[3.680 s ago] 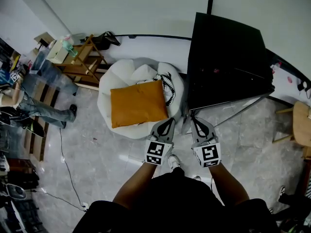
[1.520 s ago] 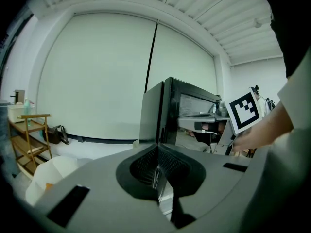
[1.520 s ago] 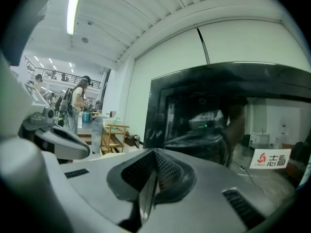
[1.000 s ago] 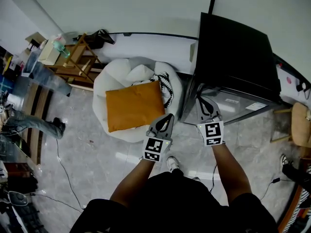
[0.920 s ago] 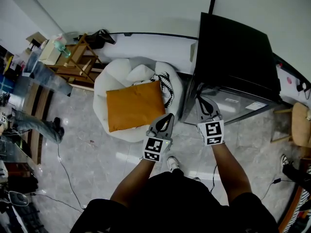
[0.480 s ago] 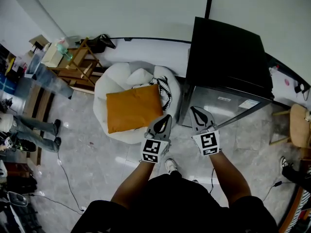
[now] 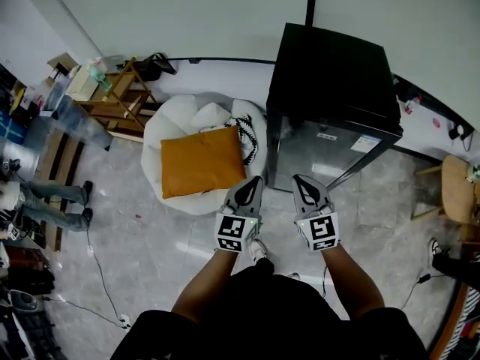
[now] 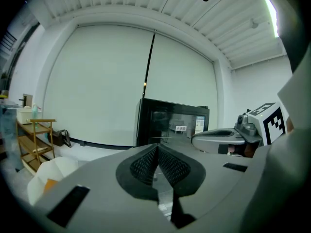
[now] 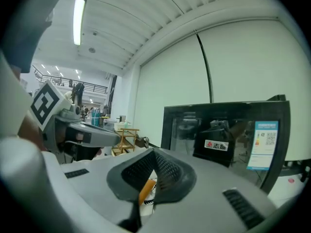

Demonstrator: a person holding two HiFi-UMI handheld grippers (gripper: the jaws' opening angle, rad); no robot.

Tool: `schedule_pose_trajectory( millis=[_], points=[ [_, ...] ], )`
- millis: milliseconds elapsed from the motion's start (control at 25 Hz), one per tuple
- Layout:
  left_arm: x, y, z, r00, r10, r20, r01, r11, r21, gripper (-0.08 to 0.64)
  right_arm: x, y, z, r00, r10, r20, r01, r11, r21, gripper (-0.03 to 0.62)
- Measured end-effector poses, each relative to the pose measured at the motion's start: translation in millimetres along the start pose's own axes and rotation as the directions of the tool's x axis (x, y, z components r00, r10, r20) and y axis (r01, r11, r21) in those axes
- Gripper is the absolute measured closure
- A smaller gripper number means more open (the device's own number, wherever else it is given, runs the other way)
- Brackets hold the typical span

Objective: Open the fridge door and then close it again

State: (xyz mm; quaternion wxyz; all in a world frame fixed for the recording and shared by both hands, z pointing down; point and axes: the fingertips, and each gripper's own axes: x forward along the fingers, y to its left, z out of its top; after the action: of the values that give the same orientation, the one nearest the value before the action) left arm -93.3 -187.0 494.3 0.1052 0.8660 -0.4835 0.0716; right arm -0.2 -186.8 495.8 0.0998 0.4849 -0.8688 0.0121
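Fridge (image 7: 334,118), black top, glossy door shut

Fridge door (image 7: 330,152) closed now (right tool (image 7: 301,180) clear)

Grey tiled floor (image 7: 150,238), seen from above.
A fridge (image 7: 324,154) stands at one o'clock, a white beanbag (image 7: 178,120) at eleven, a wooden rack (image 7: 121,100) at ten, a stool (image 7: 457,190) at three, and a cable (image 7: 97,261) lies at eight.

You had even light from a ceiling strip (image 9: 79,21); views curved and darkened at edges; the fridge door (image 7: 322,152) mirrored glare.
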Motion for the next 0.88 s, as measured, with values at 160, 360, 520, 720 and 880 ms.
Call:
schedule_pose_trajectory(
  millis=[160, 360, 520, 720, 880],
  points=[
    [-18, -30, -2, 1.000, -0.002, 0.006, 0.002, 1.000, 0.002, 0.538, -38, -1, 0, 1.000, -0.013, 0.011, 0.013, 1.000, 0.006, 0.581],
    [-37, -65, -5, 1.000, -0.008, 0.010, 0.008, 1.000, 0.007, 0.538, -82, -1, 2, 0.999, -0.024, 0.023, 0.024, 1.000, 0.006, 0.581],
    [-51, -94, -9, 1.000, -0.013, 0.016, 0.013, 1.000, 0.013, 0.538, -117, 1, 1, 0.999, -0.033, 0.036, 0.032, 0.999, 0.015, 0.581],
    [-71, -124, -7, 0.999, -0.028, 0.027, 0.027, 0.999, 0.026, 0.538, -152, 5, 5, 0.998, -0.040, 0.050, 0.039, 0.999, 0.007, 0.581],
    [-86, -141, -7, 0.999, -0.031, 0.032, 0.030, 0.999, 0.039, 0.538, -178, 7, 6, 0.997, -0.049, 0.057, 0.048, 0.999, 0.004, 0.581]
  ],
)
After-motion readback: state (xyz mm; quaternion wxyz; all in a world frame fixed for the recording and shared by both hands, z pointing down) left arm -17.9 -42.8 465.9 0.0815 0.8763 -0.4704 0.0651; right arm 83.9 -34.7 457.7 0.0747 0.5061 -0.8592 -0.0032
